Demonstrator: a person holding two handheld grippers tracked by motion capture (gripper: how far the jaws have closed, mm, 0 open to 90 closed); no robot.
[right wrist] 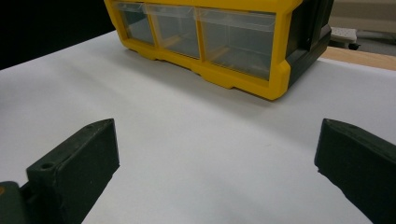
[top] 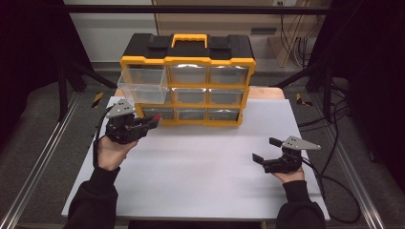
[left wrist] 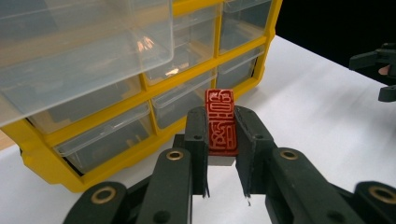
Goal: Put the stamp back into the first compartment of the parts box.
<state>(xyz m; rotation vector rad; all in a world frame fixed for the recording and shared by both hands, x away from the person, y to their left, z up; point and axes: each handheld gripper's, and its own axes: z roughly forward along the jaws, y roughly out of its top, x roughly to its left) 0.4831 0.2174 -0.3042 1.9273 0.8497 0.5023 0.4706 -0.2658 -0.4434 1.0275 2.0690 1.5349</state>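
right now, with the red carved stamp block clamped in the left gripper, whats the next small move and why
Probably lift the left gripper up toward the pulled-out clear plastic drawer at the top left of the yellow and black organiser cabinet. Its jaws are shut on the red carved stamp block, that drawer stands open just above it, and the right gripper waits open over the white table.

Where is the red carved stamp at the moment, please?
The red stamp sits clamped in the left gripper, at the left front of the yellow drawer cabinet, below its pulled-out drawer.
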